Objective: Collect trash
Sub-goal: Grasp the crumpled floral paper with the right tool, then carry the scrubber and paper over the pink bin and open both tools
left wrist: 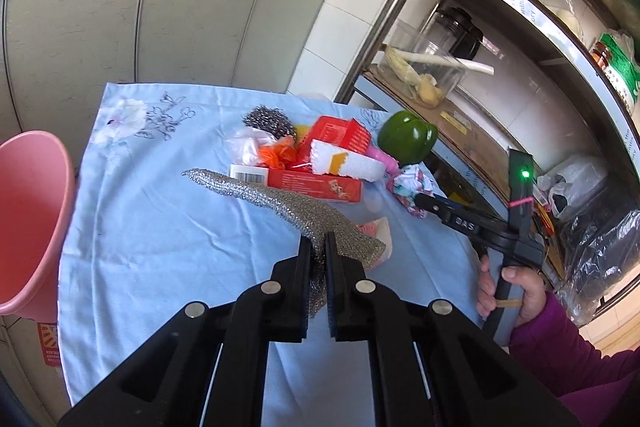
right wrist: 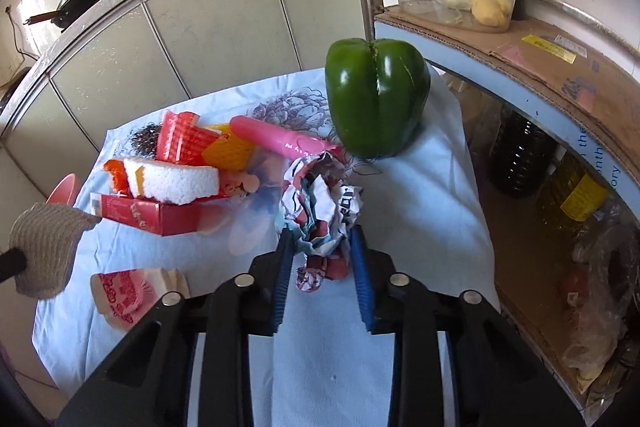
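My left gripper (left wrist: 318, 241) is shut on a silver mesh scrubbing cloth (left wrist: 280, 203) and holds it above the blue tablecloth (left wrist: 160, 227); the cloth also shows in the right wrist view (right wrist: 44, 247). My right gripper (right wrist: 320, 239) is closed around a crumpled printed wrapper (right wrist: 320, 203), also seen from the left (left wrist: 410, 187). A pile lies beyond: red box (left wrist: 316, 183), white sponge (right wrist: 176, 183), torn red carton (right wrist: 180, 139), pink tube (right wrist: 280, 139), orange bag (left wrist: 278, 155), steel wool (left wrist: 266, 121). A pink bin (left wrist: 28, 223) stands at the table's left.
A green bell pepper (right wrist: 376, 103) stands at the far right corner of the table. A pink printed wrapper (right wrist: 128, 291) lies near the front left. A metal shelf rack (right wrist: 520, 75) with containers and bottles stands to the right. Grey cabinets (left wrist: 160, 19) stand behind.
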Demonstrator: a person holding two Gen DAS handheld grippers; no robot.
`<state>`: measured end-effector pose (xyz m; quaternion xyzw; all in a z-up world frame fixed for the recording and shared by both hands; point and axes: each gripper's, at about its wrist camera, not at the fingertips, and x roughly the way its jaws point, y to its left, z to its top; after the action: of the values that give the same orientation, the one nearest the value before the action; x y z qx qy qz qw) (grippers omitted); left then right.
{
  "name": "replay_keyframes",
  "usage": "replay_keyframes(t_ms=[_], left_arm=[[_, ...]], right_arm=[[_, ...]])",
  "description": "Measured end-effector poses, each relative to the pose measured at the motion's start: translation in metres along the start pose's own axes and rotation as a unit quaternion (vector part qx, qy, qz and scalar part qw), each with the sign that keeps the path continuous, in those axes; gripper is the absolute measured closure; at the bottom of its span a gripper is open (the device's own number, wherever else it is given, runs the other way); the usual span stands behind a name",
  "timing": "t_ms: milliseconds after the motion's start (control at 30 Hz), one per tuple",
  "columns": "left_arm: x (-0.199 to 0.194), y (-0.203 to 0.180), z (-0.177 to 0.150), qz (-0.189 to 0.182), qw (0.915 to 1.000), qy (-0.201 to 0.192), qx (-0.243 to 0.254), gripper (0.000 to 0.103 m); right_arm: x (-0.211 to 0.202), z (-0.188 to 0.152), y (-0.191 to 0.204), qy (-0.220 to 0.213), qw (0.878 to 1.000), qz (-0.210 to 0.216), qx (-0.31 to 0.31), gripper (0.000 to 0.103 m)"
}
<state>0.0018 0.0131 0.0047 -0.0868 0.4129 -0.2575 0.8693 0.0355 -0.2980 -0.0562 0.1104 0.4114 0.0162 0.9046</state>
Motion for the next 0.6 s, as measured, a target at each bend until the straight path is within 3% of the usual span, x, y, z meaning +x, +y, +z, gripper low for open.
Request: replay_keyframes(t_ms=[200,600], left_arm=[[-0.011,0.004,0.001,0.027,0.9993,-0.024,0.007,0.097],[-0.054,0.025,0.001,0.101,0.9902,-0.096,0.012,0.097]], right_arm=[[-0.025,-0.002,0.013,-0.022,1.000,0.013,-0.005,0.076],[-0.061,0.011,0.097,-0.053,0.991,0.083,-0.085,0.076]])
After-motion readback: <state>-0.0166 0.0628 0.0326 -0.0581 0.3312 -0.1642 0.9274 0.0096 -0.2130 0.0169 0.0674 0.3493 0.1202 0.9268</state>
